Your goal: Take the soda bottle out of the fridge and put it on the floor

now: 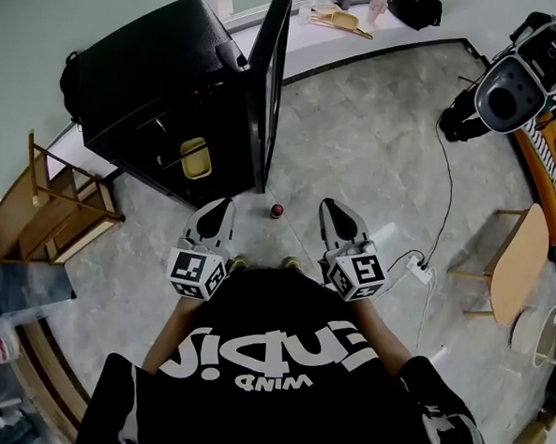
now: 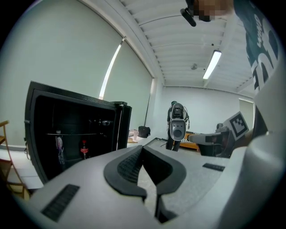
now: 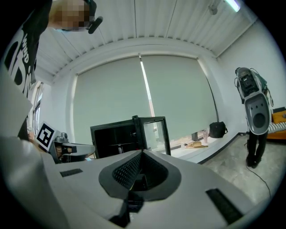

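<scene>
Both grippers, left gripper point(image 1: 223, 206) and right gripper point(image 1: 330, 206), have fingers pressed shut, empty. Soda bottle point(image 2: 84, 150) stands inside fridge point(image 1: 165, 78), well ahead-left of left fingers. Judgement: step closer, spread fingers early, take bottle body upright, clear open door point(image 1: 268, 75).

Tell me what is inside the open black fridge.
A small soda bottle and a pale item stand under a shelf; the left gripper covers the bottom of the fridge.

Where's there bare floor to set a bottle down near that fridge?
The wide floor between the open fridge door and the cable is bare. Crowded by the wooden rack at left, round table at right.
</scene>
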Demonstrator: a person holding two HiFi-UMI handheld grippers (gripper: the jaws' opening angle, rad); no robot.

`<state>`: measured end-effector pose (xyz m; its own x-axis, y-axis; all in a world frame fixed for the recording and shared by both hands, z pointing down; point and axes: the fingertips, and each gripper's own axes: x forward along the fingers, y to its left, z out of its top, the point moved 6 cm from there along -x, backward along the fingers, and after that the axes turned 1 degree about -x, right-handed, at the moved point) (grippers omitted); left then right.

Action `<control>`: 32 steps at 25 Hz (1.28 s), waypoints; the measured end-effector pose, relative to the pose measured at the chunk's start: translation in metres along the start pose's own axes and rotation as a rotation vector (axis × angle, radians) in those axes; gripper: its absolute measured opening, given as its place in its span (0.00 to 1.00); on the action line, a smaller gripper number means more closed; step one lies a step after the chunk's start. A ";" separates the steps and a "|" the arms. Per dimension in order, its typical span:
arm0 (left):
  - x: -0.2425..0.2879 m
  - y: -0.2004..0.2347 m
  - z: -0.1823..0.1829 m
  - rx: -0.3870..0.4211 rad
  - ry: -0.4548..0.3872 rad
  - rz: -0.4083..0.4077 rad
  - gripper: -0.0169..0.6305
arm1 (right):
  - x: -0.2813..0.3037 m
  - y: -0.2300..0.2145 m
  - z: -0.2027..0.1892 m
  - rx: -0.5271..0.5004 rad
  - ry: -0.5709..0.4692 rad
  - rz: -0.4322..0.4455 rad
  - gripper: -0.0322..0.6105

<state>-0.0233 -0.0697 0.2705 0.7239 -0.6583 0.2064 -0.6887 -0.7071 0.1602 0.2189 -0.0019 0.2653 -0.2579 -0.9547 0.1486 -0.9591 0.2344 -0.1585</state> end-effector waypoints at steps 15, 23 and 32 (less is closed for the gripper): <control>0.009 0.007 -0.004 -0.026 0.002 0.041 0.04 | 0.004 -0.003 -0.013 -0.016 0.018 -0.020 0.09; 0.006 0.011 -0.002 -0.024 0.004 0.052 0.04 | 0.006 -0.001 -0.015 -0.018 0.025 -0.014 0.09; 0.005 0.013 -0.003 -0.011 0.023 0.044 0.04 | 0.010 -0.003 -0.016 -0.013 0.027 -0.019 0.09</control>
<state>-0.0286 -0.0819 0.2763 0.6917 -0.6827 0.2356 -0.7205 -0.6745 0.1610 0.2175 -0.0089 0.2824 -0.2426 -0.9536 0.1781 -0.9653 0.2189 -0.1427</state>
